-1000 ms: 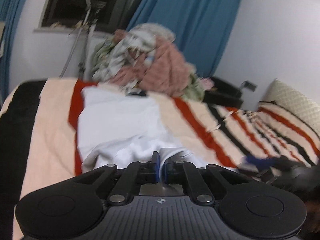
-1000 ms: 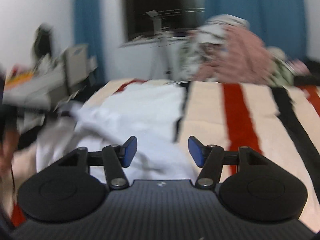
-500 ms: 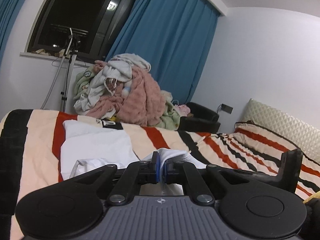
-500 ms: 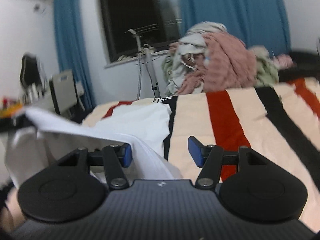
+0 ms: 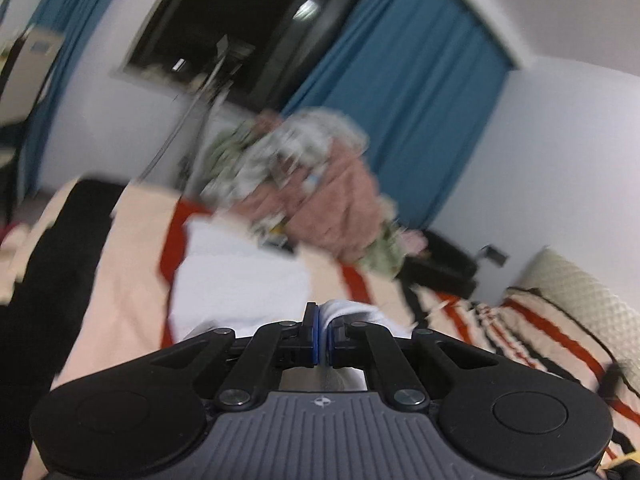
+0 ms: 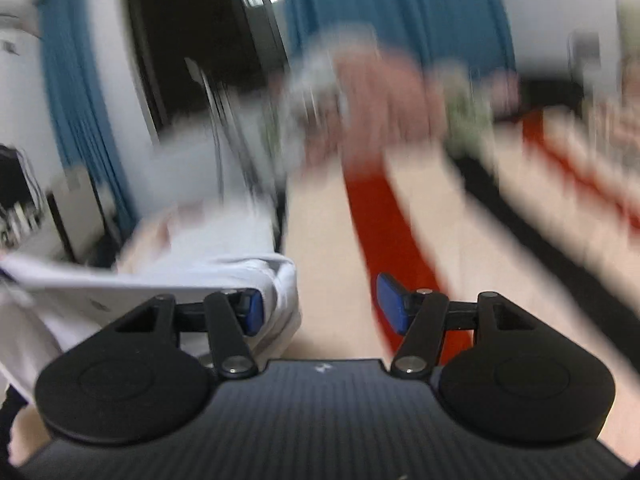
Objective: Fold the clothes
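You are pinching the white cotton garment [image 5: 240, 276] in your closed left hand-held gripper [image 5: 322, 340]; its taut edge is lying just left of your open right hand-held gripper [image 6: 320, 308].

Matte black left gripper [image 5: 322, 338] and right gripper [image 6: 320, 309]: ribbed housings bearing a small white emblem, a round disc at either side, silver screws on the angled linkage arms, and blue pads [image 6: 390, 303] lining the fingers (both grippers built alike).
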Demonstrator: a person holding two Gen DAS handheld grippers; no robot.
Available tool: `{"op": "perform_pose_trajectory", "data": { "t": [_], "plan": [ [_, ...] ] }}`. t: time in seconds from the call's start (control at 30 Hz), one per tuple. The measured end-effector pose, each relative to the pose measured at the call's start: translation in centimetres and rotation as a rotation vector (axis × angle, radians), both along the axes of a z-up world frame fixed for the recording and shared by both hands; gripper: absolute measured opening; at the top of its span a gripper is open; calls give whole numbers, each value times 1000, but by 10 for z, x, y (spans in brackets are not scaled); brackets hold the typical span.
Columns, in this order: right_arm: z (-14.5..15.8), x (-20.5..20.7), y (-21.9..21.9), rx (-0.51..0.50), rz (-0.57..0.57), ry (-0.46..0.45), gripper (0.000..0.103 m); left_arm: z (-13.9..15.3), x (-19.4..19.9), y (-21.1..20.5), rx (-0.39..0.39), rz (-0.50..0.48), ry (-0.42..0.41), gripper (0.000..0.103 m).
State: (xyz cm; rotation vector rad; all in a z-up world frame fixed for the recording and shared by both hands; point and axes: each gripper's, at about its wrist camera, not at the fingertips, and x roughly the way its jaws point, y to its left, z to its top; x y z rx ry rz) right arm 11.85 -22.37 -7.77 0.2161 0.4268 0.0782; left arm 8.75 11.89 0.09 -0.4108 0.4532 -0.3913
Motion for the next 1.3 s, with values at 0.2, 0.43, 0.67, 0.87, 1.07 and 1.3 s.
{"op": "perform_pose_trajectory", "data": {
  "t": [0.2,0.43,0.67,0.87,1.07,1.3],
  "plan": [
    [32,-33,20,-121,-25,-341,61,-27,25,10,-13,40,198,24],
    [39,-37,21,-160,20,-426,61,-27,17,-6,150,66,198,73],
    [42,-47,22,-123,13,-388,61,-6,-29,-43,348,28,-24,92],
    [43,-53,27,-118,23,-400,61,-10,-46,-89,494,10,-184,96],
    [42,-60,34,-138,41,-430,60,-32,-31,-124,611,221,-230,90],
    [27,-44,28,-147,-22,-325,60,-13,-40,-68,374,476,-128,97]
  ]
}}
